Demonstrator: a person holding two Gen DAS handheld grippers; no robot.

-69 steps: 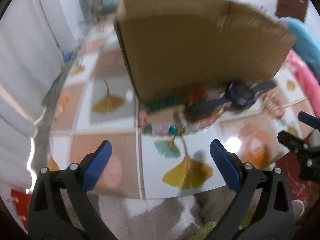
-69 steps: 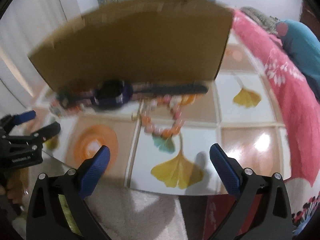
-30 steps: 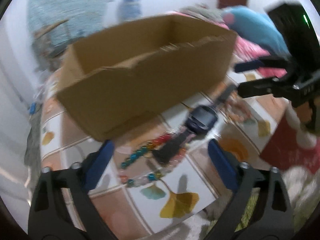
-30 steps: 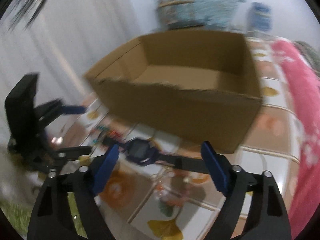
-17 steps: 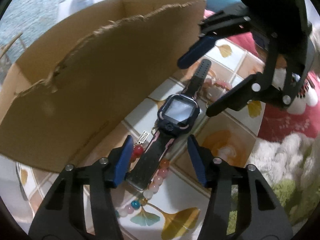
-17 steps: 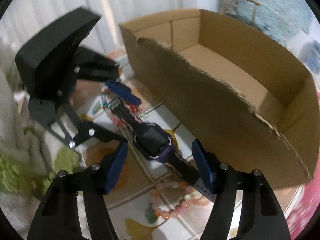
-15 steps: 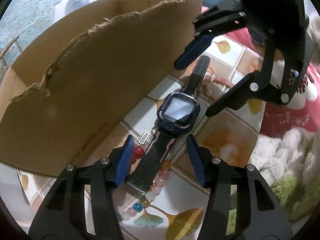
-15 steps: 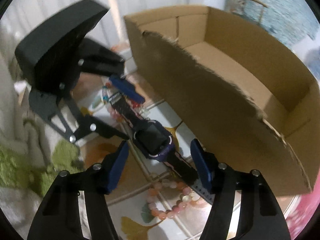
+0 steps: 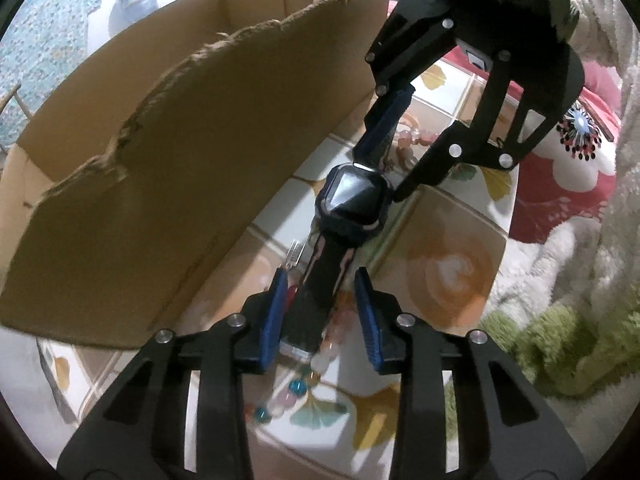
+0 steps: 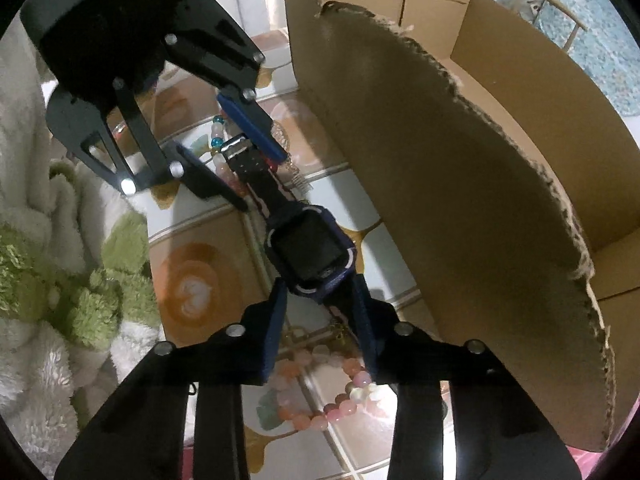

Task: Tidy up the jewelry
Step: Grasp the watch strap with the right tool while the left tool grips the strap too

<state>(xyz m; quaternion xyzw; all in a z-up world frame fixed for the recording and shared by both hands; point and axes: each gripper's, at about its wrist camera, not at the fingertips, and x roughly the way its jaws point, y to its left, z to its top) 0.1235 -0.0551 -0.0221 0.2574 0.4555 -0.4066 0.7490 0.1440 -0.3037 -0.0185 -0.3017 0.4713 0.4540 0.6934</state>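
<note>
A dark blue smartwatch lies on the tiled table beside a cardboard box. My left gripper straddles the buckle end of the strap. Its jaws are closing, and thin gaps still show beside the strap. My right gripper straddles the other strap just behind the watch case. It is closing too, with a gap at one pad. A multicoloured bead bracelet lies under the buckle end. A pink and orange one lies under the other strap.
The box's torn front wall rises right beside the watch. A white and green fluffy rug lies below the table's edge. A pink flowered cloth lies past the table's end.
Both grippers have come down onto the watch from opposite ends and rolled in line with it. Their jaws have narrowed from wide open to just around the straps.
</note>
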